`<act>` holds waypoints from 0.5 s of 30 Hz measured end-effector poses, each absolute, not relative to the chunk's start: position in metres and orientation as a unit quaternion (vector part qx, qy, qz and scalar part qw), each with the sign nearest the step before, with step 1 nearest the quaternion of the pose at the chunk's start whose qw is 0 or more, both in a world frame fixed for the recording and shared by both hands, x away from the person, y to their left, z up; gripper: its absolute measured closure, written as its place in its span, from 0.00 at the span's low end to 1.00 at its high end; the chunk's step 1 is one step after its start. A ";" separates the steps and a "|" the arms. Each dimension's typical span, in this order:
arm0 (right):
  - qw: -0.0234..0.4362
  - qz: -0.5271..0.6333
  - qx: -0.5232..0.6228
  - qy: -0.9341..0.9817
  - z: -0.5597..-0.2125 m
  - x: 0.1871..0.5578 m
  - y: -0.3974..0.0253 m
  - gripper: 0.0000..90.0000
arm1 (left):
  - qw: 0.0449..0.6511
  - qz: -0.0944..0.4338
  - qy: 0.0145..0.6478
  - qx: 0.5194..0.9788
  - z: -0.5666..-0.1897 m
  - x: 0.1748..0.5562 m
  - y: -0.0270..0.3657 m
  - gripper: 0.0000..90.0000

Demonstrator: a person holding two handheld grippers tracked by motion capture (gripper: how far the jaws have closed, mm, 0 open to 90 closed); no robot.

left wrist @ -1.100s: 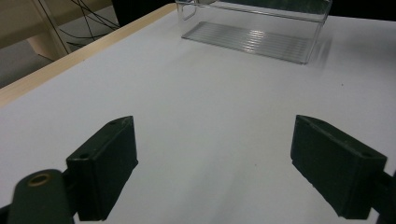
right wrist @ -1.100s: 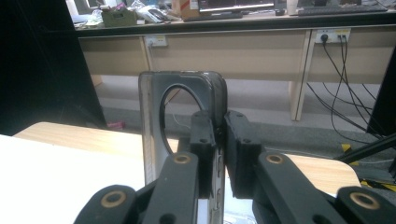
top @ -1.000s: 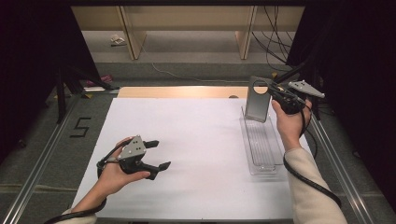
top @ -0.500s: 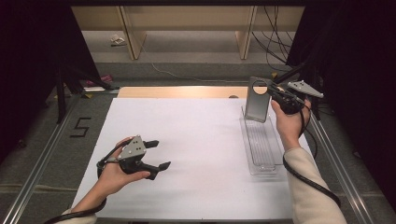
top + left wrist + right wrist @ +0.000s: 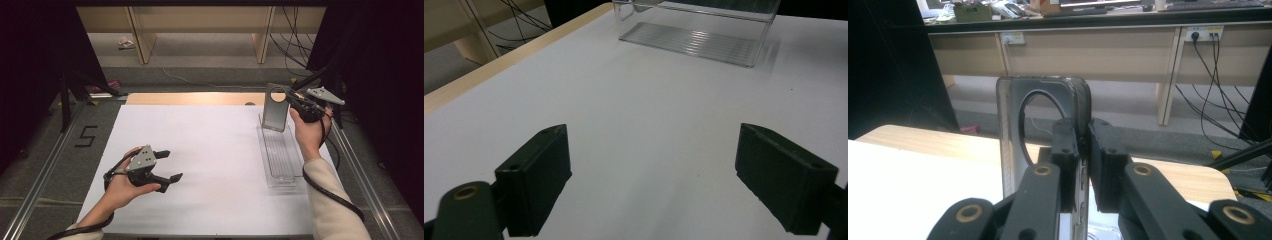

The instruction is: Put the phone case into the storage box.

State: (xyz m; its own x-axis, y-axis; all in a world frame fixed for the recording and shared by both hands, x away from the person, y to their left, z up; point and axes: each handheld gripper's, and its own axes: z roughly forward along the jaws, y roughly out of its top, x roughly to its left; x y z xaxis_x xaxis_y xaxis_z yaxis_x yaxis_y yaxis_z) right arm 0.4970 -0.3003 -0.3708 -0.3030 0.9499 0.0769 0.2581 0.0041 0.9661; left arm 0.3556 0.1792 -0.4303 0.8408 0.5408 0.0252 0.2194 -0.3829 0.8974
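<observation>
Left gripper (image 5: 167,165): near edge of the white table (image 5: 210,145), held in the left hand (image 5: 125,182); jaws wide apart, nothing between them, just above the surface.
Clear tray (image 5: 278,152): on the table's right side, long and narrow, running away from the person; its ribbed floor shows in the left gripper view (image 5: 694,40).
Right gripper (image 5: 292,100): above the tray's far end, held in the right hand (image 5: 307,132); jaws clamped on the phone case.
Phone case (image 5: 275,107): grey, upright, round camera hole at top; pinched along its right edge (image 5: 1068,107), its lower end at the tray's far end.
</observation>
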 end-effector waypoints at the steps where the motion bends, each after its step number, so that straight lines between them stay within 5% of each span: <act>1: 0.337 0.513 0.485 0.623 -0.371 0.497 -0.300 0.92 | 0.504 0.159 0.233 0.816 -0.430 0.356 0.179 0.16; 15: 0.338 0.507 0.487 0.626 -0.376 0.499 -0.300 0.92 | 0.505 0.159 0.233 0.816 -0.430 0.356 0.179 0.16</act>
State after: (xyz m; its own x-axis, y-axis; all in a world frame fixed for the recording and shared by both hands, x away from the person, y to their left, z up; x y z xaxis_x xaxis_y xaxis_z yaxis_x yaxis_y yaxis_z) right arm 0.4991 -0.3003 -0.3764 -0.2977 0.9520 0.0718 0.2668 0.0107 0.9637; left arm 0.3556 0.1792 -0.4302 0.8407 0.5410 0.0245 0.2198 -0.3823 0.8975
